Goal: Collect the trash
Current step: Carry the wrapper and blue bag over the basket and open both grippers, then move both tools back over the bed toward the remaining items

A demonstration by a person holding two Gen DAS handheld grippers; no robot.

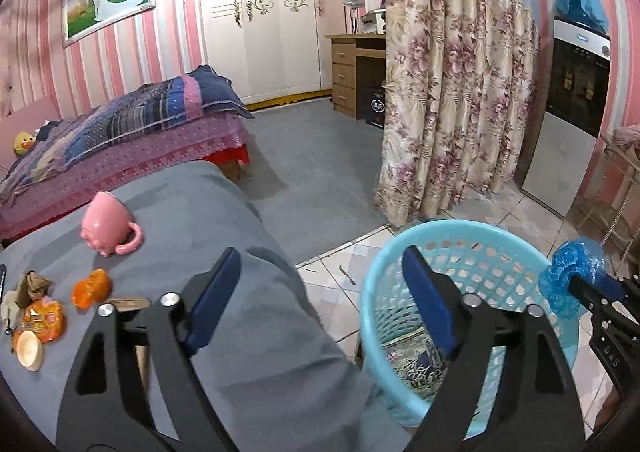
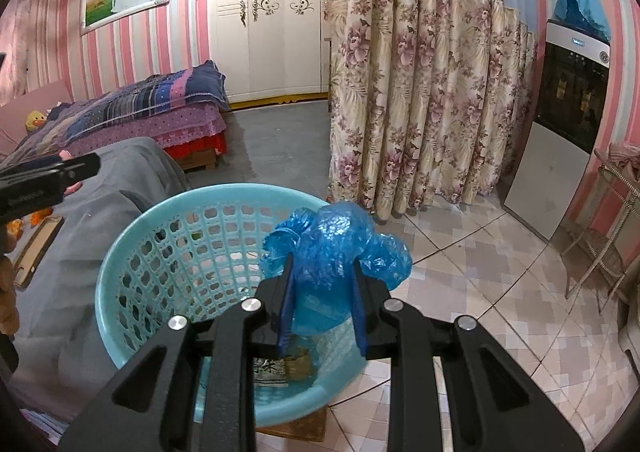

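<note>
My right gripper (image 2: 323, 258) is shut on a crumpled blue plastic bag (image 2: 336, 244) and holds it above the light blue mesh basket (image 2: 132, 252). Flat printed wrappers (image 2: 272, 370) lie at the basket's bottom. In the left wrist view my left gripper (image 1: 322, 258) stands wide open with nothing between its fingers; its right finger is over the basket (image 1: 460, 236), its left finger over the grey-covered table (image 1: 240, 332). On that table lie orange peel (image 1: 91, 288), an orange wrapper (image 1: 42, 322), brown crumpled paper (image 1: 36, 284) and a cream lid (image 1: 30, 350). The blue bag (image 1: 572, 272) shows at the right edge.
A pink mug (image 1: 110, 226) lies tipped on the table and a phone (image 2: 40, 248) rests near its edge. Behind are a bed (image 1: 120, 139), a floral curtain (image 1: 452, 111), a wooden desk (image 1: 348, 67) and a water dispenser (image 1: 572, 111). Tiled floor (image 2: 480, 272) surrounds the basket.
</note>
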